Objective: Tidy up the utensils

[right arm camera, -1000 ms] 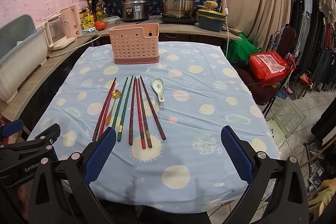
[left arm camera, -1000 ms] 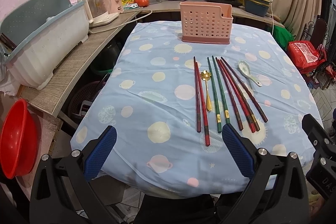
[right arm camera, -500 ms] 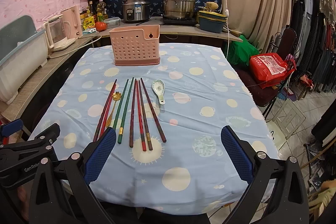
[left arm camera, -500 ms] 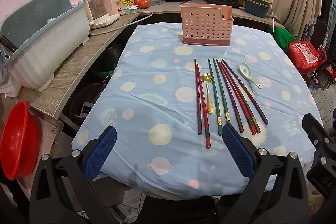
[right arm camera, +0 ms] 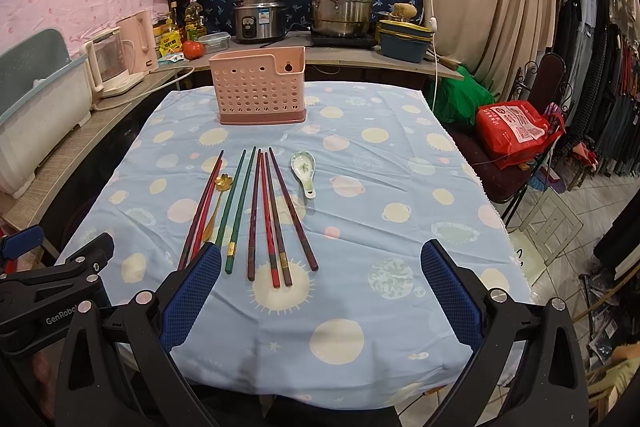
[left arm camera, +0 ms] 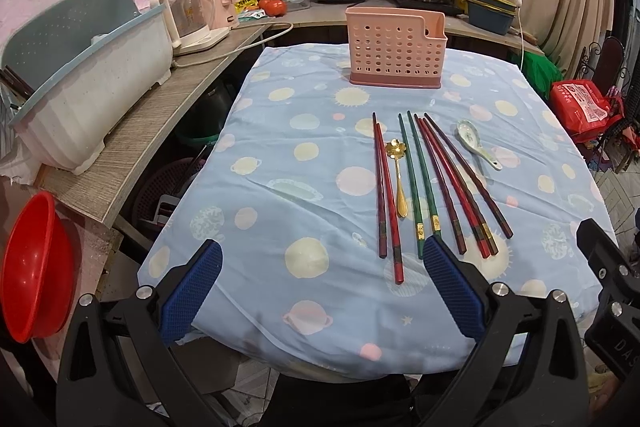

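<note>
Several red, green and dark chopsticks [left arm camera: 424,183] [right arm camera: 260,211] lie side by side on the blue dotted tablecloth [left arm camera: 304,155] [right arm camera: 384,179]. Among them rests a gold spoon [left arm camera: 398,171] [right arm camera: 218,205], and a white ceramic spoon [left arm camera: 476,143] [right arm camera: 303,169] sits to their right. A pink perforated utensil holder [left arm camera: 396,53] [right arm camera: 259,89] stands upright at the table's far side. My left gripper [left arm camera: 320,291] hovers open over the near edge, its right finger by the green chopsticks' ends. My right gripper [right arm camera: 320,291] is open too, nothing between its fingers.
A grey counter along the left carries a white dish rack [left arm camera: 84,87], a kettle [left arm camera: 192,17] and a cord. A rice cooker [right arm camera: 258,17] and steamer pot [right arm camera: 342,3] stand behind. A red basin [left arm camera: 32,267] sits low left. A red bag [right arm camera: 516,129] rests on a chair at right.
Both grippers have drifted slightly forward toward the table; the utensils appear a little nearer. Nothing on the table has moved and both grippers stay open.
</note>
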The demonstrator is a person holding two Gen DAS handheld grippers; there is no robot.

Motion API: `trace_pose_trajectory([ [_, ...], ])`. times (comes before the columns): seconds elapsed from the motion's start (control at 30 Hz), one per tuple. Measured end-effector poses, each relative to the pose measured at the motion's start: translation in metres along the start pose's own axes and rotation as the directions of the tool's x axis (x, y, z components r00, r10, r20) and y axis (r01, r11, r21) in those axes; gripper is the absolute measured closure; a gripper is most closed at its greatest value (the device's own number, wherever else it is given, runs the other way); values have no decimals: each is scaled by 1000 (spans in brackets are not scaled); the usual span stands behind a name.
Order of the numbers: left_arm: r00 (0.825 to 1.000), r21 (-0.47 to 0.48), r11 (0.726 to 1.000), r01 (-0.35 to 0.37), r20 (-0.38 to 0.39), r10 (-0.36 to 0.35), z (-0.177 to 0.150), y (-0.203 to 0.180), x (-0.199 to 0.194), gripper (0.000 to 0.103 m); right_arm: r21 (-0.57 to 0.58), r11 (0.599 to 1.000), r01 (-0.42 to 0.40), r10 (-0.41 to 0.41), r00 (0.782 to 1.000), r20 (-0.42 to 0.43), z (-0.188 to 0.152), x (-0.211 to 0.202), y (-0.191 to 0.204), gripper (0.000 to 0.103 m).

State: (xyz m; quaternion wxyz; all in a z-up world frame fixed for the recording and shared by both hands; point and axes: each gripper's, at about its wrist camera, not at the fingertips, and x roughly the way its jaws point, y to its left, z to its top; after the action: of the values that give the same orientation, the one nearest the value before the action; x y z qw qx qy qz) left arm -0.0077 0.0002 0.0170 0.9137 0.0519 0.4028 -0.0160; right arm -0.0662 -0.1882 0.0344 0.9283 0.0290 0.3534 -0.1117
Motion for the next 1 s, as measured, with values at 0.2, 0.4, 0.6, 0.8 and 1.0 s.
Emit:
trace_pose_trajectory([
  [0.2, 1000, 0, 1000, -1, 1, 1, 1, 2, 0, 7, -1, 1000, 0, 0, 1000, -1, 0, 0, 0, 7],
  [0.4, 1000, 0, 1000, -1, 1, 1, 1, 3, 1, 7, -1, 1000, 0, 0, 1000, -1, 0, 0, 1, 7],
  [0.6, 1000, 0, 1000, -5, 5, 5, 0, 3, 1, 7, -1, 1000, -2, 2, 1000, -1, 0, 0, 1, 7],
  [0.8, 1000, 1, 1000, -4, 10, 4, 0, 1, 0, 7, 0, 1000, 0, 0, 1000, -1, 0, 0, 1, 7],
  [1.0, 1000, 1, 1000, -3, 10, 3, -1, 1, 0, 7, -2, 1000, -1, 1, 1000, -2, 0, 0, 1, 7],
])
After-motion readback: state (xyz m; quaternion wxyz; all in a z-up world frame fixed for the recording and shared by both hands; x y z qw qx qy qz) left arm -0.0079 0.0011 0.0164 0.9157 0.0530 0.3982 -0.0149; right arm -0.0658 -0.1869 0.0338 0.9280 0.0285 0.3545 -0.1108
